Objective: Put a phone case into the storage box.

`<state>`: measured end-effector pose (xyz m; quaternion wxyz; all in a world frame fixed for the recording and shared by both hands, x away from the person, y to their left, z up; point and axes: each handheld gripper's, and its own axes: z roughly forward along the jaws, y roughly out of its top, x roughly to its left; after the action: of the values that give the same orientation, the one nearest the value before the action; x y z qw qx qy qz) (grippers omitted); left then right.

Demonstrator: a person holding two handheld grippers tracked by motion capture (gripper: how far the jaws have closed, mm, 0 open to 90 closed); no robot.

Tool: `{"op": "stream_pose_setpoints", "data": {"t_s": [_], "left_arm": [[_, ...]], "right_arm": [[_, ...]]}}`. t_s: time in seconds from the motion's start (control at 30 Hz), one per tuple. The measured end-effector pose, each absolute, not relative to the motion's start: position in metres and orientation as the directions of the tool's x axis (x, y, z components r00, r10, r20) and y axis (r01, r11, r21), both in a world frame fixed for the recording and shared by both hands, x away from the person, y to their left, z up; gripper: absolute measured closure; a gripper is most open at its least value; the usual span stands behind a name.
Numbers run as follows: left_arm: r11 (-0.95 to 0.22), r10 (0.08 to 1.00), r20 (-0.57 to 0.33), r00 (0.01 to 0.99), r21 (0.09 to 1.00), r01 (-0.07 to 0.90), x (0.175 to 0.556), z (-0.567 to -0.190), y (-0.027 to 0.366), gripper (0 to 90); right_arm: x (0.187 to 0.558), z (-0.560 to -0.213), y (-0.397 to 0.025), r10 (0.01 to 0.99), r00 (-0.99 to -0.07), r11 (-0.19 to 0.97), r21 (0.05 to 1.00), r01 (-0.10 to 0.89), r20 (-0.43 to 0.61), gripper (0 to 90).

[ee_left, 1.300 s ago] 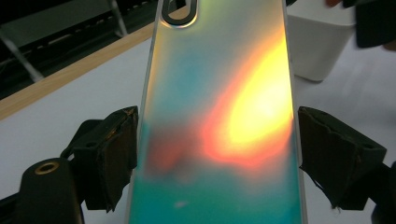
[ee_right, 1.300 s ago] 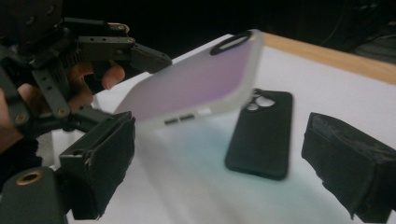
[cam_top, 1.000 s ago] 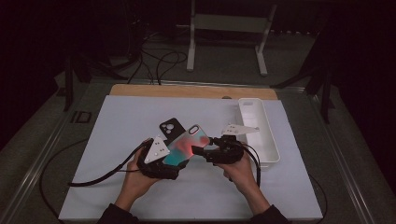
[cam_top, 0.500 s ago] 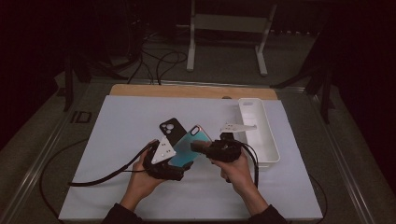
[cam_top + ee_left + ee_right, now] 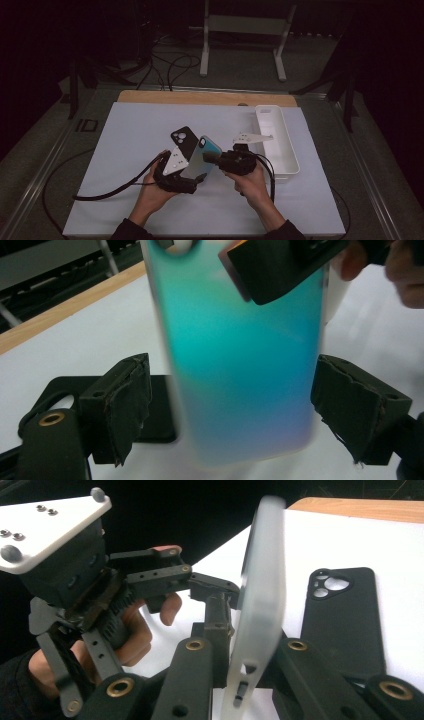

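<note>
Your hands come in over the near edge of the white surface [image 5: 125,200]. Above its middle, your right gripper [image 5: 212,158] has its fingers clamped on the edge of the teal phone case [image 5: 202,157], lifted and tilted. Your left gripper [image 5: 192,176] sits under it, fingers wide apart on either side of the case without touching. A black phone case [image 5: 183,138] lies flat just beyond. A white tray [image 5: 287,150] sits along the right edge. Past the wooden far edge, cables and a stand's white legs [image 5: 242,47] are on the dark floor.
</note>
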<state>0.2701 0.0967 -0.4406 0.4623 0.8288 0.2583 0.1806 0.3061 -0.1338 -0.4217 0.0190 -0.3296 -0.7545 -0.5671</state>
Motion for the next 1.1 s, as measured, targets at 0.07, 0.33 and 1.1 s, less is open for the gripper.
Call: {"op": "stream_pose_setpoints", "data": {"t_s": [0.07, 0.33, 1.1], "left_arm": [[-0.433, 0.597, 0.055, 0.8, 0.862, 0.264, 0.27, -0.44, 0.098, 17.4], [-0.408, 0.577, 0.005, 0.817, 0.868, 0.283, 0.272, -0.441, 0.101, 17.3], [-0.343, 0.359, -0.224, 0.906, 0.871, 0.351, 0.277, -0.449, 0.097, 34.9]], "right_arm": [[0.306, -0.421, -0.136, 0.48, -0.782, 0.135, 0.848, 0.513, 0.397, 83.1], [0.305, -0.419, -0.143, 0.495, -0.777, 0.128, 0.852, 0.508, 0.389, 86.4], [0.294, -0.399, -0.158, 0.277, -0.895, 0.022, 0.929, 0.37, 0.35, 86.2]]}}
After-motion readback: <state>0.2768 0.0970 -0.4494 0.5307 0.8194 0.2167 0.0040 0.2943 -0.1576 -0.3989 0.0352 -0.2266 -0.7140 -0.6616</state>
